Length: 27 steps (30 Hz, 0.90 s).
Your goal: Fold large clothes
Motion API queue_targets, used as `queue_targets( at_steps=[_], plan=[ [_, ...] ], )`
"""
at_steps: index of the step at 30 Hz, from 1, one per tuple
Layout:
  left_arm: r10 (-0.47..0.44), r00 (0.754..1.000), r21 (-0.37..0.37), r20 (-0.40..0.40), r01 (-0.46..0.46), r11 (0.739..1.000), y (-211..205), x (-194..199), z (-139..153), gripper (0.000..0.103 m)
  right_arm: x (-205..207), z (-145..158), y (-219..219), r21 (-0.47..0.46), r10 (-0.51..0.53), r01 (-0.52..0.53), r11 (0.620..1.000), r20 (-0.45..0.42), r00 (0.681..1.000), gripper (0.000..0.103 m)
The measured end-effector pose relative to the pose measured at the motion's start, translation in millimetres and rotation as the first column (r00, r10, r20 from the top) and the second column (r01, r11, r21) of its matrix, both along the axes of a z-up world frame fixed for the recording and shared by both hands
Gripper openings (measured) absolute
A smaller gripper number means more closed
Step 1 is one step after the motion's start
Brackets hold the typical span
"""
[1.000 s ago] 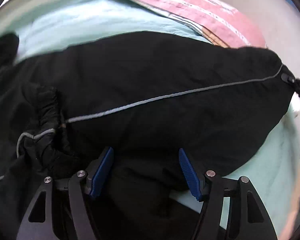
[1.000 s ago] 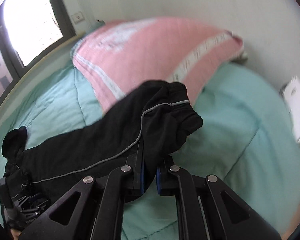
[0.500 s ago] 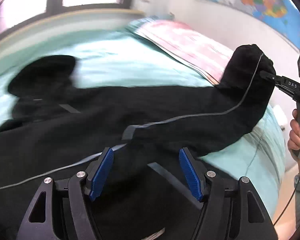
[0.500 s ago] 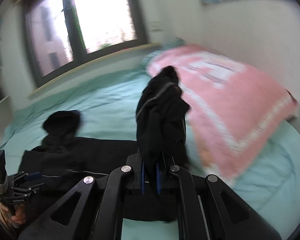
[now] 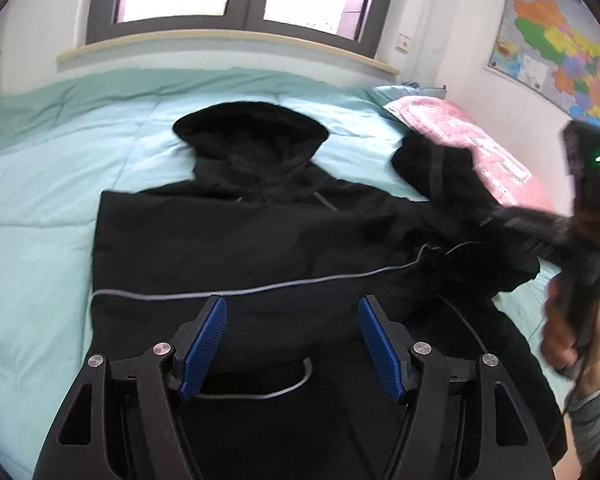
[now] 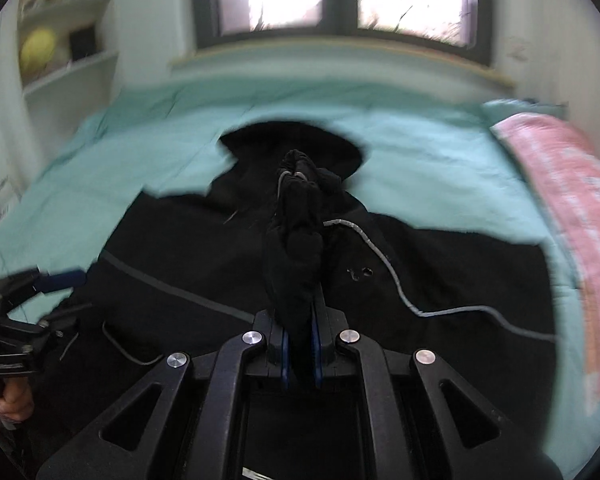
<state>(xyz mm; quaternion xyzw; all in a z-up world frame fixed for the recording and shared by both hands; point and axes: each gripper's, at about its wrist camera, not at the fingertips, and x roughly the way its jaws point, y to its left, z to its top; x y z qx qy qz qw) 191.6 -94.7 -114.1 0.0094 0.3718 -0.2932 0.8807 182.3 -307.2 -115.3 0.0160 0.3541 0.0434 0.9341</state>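
Jacket (image 5: 236,240) lies back-up on the teal bed (image 5: 40,200), hood toward the window; right sleeve now in the air over the body

Since a second ago my right gripper (image 6: 299,344) has carried the sleeve (image 6: 296,240) from beside the pink pillow (image 5: 480,152) up and inward, jaws clamped on the cuff end; I judge the sleeve fold is under way, not yet laid. My left gripper (image 5: 292,344) hovers over the hem, jaws apart, holding nothing. Left view shows the wall map (image 5: 560,48) and my right hand on its handle; right view alone shows the pinch itself and the shelf (image 6: 60,40), though blurred
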Motion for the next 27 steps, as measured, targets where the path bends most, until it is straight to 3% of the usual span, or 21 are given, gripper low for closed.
queue_targets(
  at_steps=[6, 8, 10, 13, 15, 17, 19, 21, 27],
  plan=[
    [0.008, 0.999, 0.003, -0.038, -0.008, 1.000, 10, 16, -19, 0.070, 49, -83, 49, 0.012, 0.042, -0.040, 0.999, -0.208, 0.977, 0.014],
    [-0.002, 0.998, -0.009, -0.061, 0.001, 1.000, 15, 21, -26, 0.070, 55, -105, 51, 0.002, 0.032, -0.033, 0.999, -0.241, 0.970, 0.015],
    [-0.017, 0.996, -0.019, -0.091, 0.015, 1.000, 15, 28, -31, 0.070, 59, -107, 47, 0.020, 0.043, -0.039, 0.999, -0.239, 0.970, 0.016],
    [-0.052, 0.985, -0.057, -0.164, 0.043, 0.997, 10, 44, -37, 0.070, 55, -97, 36, 0.077, 0.084, -0.067, 0.995, -0.244, 0.966, 0.023],
    [-0.095, 0.968, -0.131, -0.232, 0.066, 0.989, 3, 56, -37, 0.070, 42, -82, 31, 0.113, 0.114, -0.091, 0.989, -0.221, 0.969, 0.032],
    [-0.130, 0.950, -0.203, -0.284, 0.073, 0.976, -5, 66, -37, 0.070, 22, -63, 28, 0.121, 0.137, -0.117, 0.986, -0.167, 0.976, 0.053],
    [-0.139, 0.941, -0.237, -0.309, 0.066, 0.969, -17, 74, -38, 0.070, -2, -45, 24, 0.110, 0.139, -0.128, 0.986, -0.098, 0.985, 0.067],
    [-0.147, 0.934, -0.249, -0.326, 0.065, 0.966, -33, 80, -42, 0.070, -21, -33, 17, 0.101, 0.129, -0.122, 0.987, -0.061, 0.990, 0.069],
    [-0.116, 0.913, -0.187, -0.391, 0.045, 0.981, -82, 93, -72, 0.070, -54, -20, -26, 0.069, 0.028, -0.026, 0.997, -0.016, 0.999, 0.069]
  ],
)
